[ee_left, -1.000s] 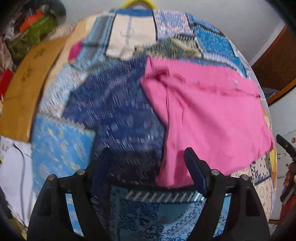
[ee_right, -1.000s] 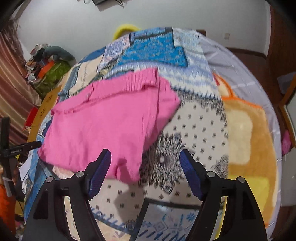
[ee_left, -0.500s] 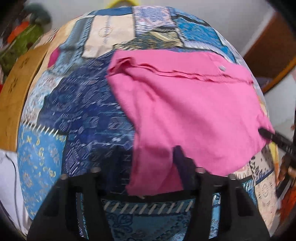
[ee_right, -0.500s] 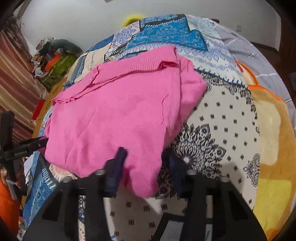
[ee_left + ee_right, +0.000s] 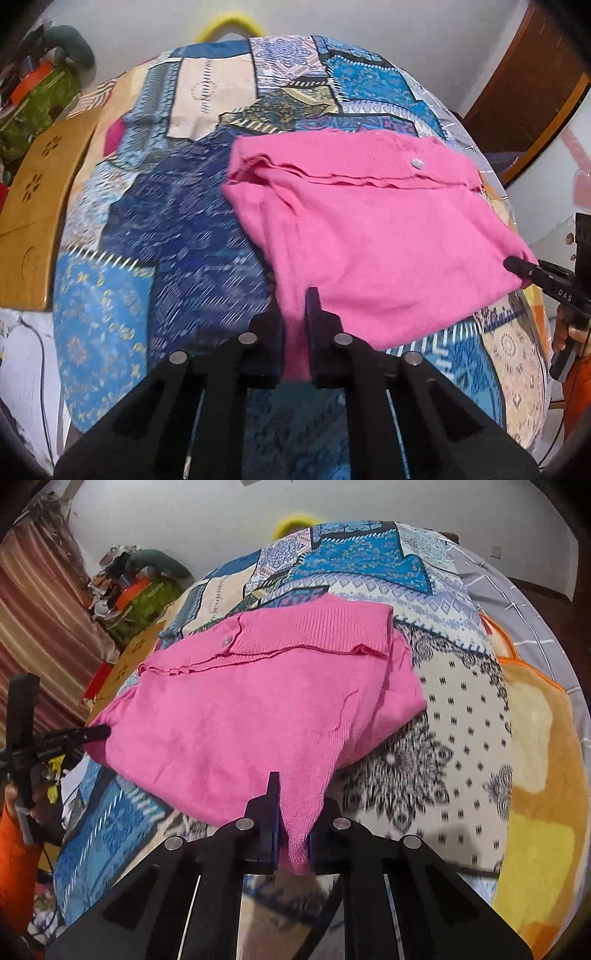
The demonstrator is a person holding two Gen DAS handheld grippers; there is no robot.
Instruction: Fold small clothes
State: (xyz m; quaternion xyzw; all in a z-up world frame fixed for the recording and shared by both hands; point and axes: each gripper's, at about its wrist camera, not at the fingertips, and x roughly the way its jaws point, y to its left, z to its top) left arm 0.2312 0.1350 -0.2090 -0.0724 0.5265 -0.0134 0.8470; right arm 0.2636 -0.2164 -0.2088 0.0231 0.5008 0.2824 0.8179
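A pink knit garment (image 5: pixel 376 236) lies partly folded on a patchwork bedspread (image 5: pixel 177 236), its ribbed band and a small button at the far edge. My left gripper (image 5: pixel 295 317) is shut on the garment's near left corner. My right gripper (image 5: pixel 291 812) is shut on the garment's near right corner (image 5: pixel 299 812), which hangs pinched between its jaws. The garment also fills the middle of the right wrist view (image 5: pixel 258 709). Each gripper shows at the edge of the other's view: the right one (image 5: pixel 517 267) and the left one (image 5: pixel 98 733).
A wooden board (image 5: pixel 40 206) lies along the bed's left side. Cluttered items (image 5: pixel 125 587) and a striped curtain (image 5: pixel 40 635) stand at the far left. An orange blanket (image 5: pixel 539 760) covers the bed's right side. A wooden door (image 5: pixel 532 92) is at the far right.
Both grippers moved forward onto the garment's near corners and closed on them; a second ago both were open and short of the cloth.
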